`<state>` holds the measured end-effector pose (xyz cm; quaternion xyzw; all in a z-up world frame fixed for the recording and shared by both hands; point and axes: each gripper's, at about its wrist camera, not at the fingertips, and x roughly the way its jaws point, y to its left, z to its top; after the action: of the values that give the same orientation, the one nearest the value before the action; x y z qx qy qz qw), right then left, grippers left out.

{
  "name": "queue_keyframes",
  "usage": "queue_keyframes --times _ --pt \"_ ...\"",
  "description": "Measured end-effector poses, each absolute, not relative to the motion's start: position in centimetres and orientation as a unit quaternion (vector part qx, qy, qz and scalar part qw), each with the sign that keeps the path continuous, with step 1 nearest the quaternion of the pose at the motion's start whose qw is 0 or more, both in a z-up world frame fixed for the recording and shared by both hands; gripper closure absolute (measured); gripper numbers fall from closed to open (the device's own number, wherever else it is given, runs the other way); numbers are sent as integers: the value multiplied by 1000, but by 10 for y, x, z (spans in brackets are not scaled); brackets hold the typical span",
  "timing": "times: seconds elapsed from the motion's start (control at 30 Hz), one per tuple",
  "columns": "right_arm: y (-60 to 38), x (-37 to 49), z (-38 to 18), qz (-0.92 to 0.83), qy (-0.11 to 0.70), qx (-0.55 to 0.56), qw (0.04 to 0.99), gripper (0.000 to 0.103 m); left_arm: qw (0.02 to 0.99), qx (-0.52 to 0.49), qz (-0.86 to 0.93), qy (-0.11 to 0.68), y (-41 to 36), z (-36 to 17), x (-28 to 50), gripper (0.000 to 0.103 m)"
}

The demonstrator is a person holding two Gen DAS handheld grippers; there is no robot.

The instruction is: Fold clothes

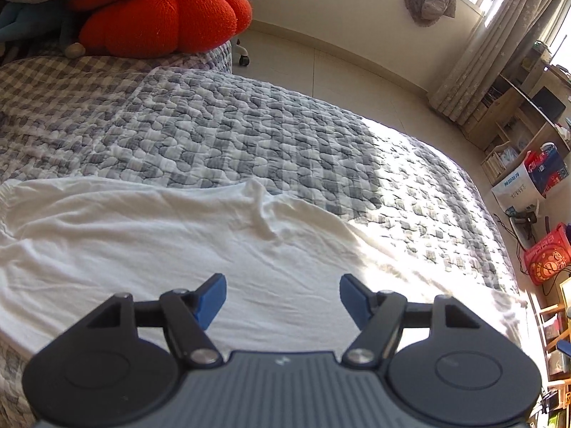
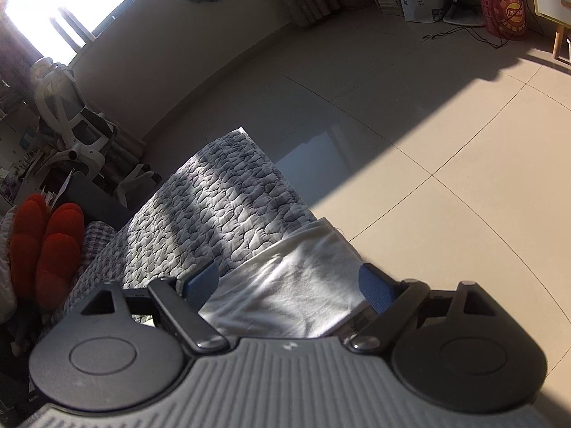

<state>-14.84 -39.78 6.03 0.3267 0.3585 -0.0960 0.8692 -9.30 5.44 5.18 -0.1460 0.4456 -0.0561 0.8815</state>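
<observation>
The white garment (image 1: 160, 242) lies spread on the bed (image 1: 249, 135), stretching leftward and ahead beneath the left claw (image 1: 282, 297), while the right claw (image 2: 289, 285) hovers at its floor-side edge, both claws apart and empty.

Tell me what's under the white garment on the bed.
The white garment lies spread on a grey-and-white checked quilt, which shows around its far side. The quilt directly beneath it is covered, so anything else under there cannot be seen.
</observation>
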Motion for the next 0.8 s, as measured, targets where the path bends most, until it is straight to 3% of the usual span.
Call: queue_keyframes --times 0.23,0.33,0.5,0.7,0.8 --pt "-403 -161 59 -100 349 371 855 16 863 -205 -46 459 55 52 -90 32" --pt "-399 -169 63 -78 343 382 855 29 862 -218 -43 456 52 55 -90 32" --pt "-390 -177 66 -54 345 367 863 30 865 -218 -49 449 38 61 -91 32" --pt "-398 -184 55 -46 356 375 855 45 868 -201 -60 451 20 60 -94 32" --pt "-401 -194 47 -39 354 386 851 48 878 -179 -64 439 13 60 -98 39"
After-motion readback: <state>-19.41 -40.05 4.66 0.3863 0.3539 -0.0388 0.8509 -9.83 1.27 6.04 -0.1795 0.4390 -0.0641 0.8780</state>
